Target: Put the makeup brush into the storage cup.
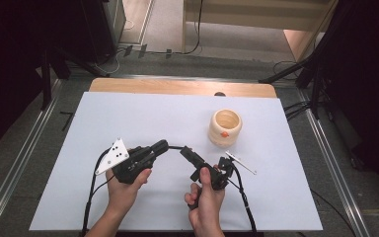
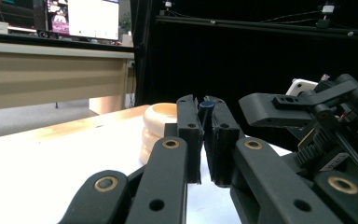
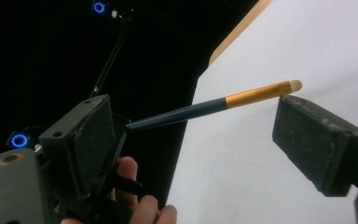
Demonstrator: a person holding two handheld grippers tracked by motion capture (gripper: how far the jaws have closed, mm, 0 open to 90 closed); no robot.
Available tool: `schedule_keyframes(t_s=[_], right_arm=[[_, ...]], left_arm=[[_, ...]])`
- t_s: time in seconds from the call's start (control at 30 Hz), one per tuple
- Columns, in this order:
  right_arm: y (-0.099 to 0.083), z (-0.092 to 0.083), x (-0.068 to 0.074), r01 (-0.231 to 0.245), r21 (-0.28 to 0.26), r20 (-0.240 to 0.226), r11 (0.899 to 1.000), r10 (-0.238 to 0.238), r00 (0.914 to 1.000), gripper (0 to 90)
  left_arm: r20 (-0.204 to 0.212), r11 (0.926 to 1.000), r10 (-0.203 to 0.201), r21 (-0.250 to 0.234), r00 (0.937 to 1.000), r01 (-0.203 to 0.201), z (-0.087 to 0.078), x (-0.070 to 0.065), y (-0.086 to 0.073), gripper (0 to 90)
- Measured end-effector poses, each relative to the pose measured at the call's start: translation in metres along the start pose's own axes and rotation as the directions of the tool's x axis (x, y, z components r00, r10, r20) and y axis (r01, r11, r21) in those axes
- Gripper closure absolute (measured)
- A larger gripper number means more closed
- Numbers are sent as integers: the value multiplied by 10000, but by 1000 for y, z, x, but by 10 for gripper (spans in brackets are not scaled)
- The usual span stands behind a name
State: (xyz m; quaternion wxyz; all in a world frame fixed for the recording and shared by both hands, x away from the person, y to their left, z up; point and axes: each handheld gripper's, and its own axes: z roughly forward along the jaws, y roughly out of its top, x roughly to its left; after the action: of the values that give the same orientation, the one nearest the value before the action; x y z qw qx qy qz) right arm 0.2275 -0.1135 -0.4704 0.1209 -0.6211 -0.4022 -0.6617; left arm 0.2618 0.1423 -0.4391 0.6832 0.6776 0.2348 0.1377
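A white sheet is spread over the wooden table, whose bare far edge is left showing beyond it. On the sheet's right half, a cream ribbed pot with an open mouth and a small orange mark on its near side is seen standing upright; in the left gripper view it is partly hidden behind the jaws.

The left gripper is held low over the near middle of the sheet, with its grey three-cornered plate at its left. Its jaws are pressed together on the dark blue end of a pencil-like stick, which is pinched between the pads.

The right gripper is held just beside it, tip toward tip, well short of the pot. Its jaws are spread wide, and the stick, dark blue with a gold band and a pale tip, is seen crossing the gap between them in the right gripper view. The pale tip lies just beside one pad; whether it touches cannot be told.
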Motion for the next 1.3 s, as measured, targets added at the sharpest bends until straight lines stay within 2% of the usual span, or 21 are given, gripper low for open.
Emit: schedule_keyframes(t_s=[0.37, 0.7, 0.97, 1.3], right_arm=[[1, 5, -3, -1072, 49, 162, 9942, 1071, 9941, 201], [2, 9, -6, -1413, 86, 424, 9899, 1408, 9891, 236], [2, 11, -7, -1617, 99, 467, 9868, 1611, 9858, 257], [3, 13, -9, -1869, 107, 504, 9823, 1862, 9812, 398]], left_arm=[[50, 9999, 126, -21, 9999, -126, 2, -2, -2, 869], [160, 9996, 263, -73, 9995, -262, 3, -5, -3, 869], [271, 9994, 334, -114, 9991, -331, 4, -8, -4, 869], [356, 9992, 386, -82, 9986, -383, 4, -8, -4, 869]])
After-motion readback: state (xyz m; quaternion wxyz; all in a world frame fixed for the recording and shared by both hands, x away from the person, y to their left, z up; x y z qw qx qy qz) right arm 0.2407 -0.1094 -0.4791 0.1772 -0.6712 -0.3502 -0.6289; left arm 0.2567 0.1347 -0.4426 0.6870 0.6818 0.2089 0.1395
